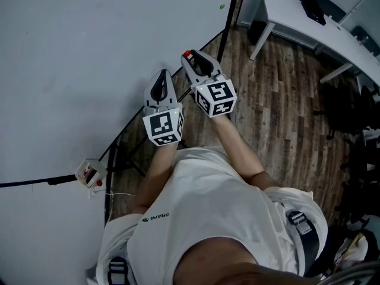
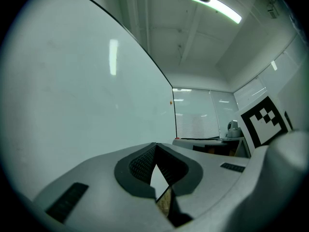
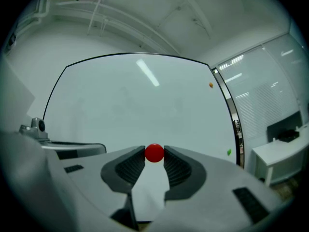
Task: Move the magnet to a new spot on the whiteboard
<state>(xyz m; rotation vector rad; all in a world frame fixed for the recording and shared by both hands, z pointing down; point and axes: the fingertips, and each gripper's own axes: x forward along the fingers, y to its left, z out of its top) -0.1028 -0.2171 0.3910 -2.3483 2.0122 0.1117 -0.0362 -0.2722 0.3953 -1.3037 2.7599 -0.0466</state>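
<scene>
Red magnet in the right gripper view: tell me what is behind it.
Behind the red magnet, pinched by the right gripper, stands bare whiteboard. The magnet covers the spot directly behind it.

Both my forearms, left (image 1: 155, 171) and right (image 1: 237, 150), reach forward side by side. My left tool (image 1: 161, 76) is the nearer one, on the left; its jaws meet at the tips with nothing between them. My right tool (image 1: 189, 56) lies just beside it and reaches slightly farther; its jaws press on either side of the red magnet (image 3: 154, 152). A marker cube tops each tool at the wrist end.
</scene>
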